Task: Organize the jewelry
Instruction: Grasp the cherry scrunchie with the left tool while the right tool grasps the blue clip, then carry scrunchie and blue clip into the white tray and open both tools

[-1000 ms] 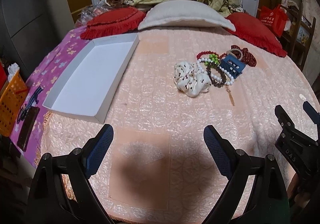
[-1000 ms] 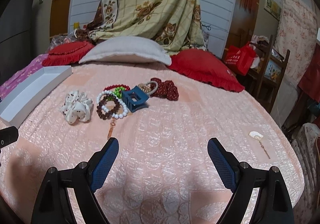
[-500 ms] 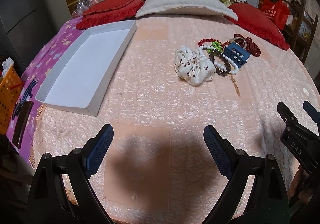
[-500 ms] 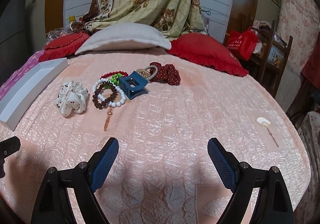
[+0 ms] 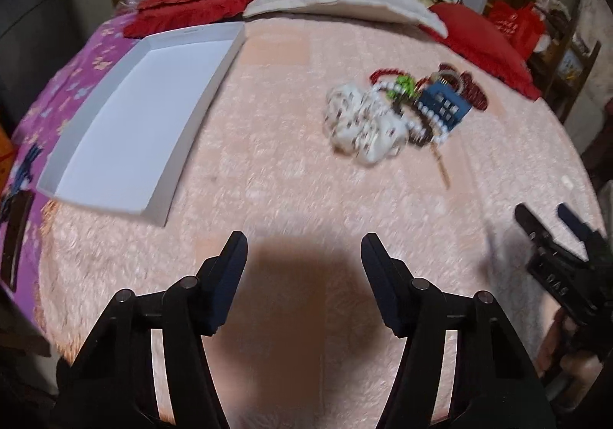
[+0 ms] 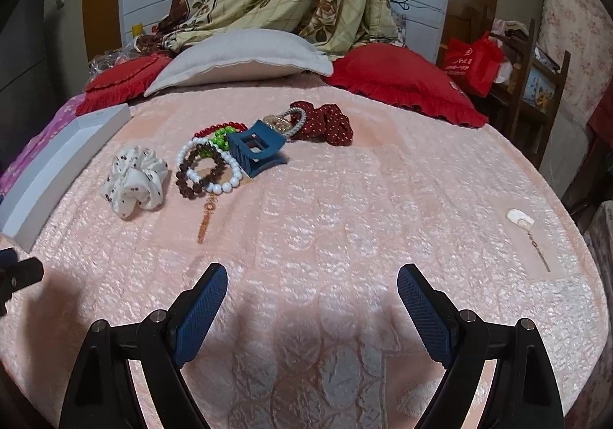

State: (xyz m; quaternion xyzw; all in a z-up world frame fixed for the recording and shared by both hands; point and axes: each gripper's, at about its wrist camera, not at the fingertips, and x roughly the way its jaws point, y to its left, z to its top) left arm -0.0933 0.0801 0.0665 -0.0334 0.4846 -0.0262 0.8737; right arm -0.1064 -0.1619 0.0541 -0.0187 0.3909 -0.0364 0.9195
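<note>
Several light pieces lie beside the blue claw clip (image 6: 256, 153): soft white scrunchie (image 6: 134, 182), slippery bead bracelets (image 6: 208, 170); left gripper (image 5: 302, 268) closing empty, right gripper (image 6: 312, 298) spread, empty. Pinch scrunchie's folds.

White scrunchie (image 6: 134, 182) with dark dots, crumpled on pink bedspread (image 6: 345, 199). Just beside it, dark brown bead bracelet (image 6: 197, 172) overlapping white bead bracelet (image 6: 226, 180); red (image 6: 218, 128) and green beads (image 6: 220, 138) behind. Blue claw clip (image 6: 254, 151) resting against the beads. Dark red dotted scrunchie (image 6: 325, 122) farther back. White tray (image 5: 130, 115) empty, well apart at bed's edge.
</note>
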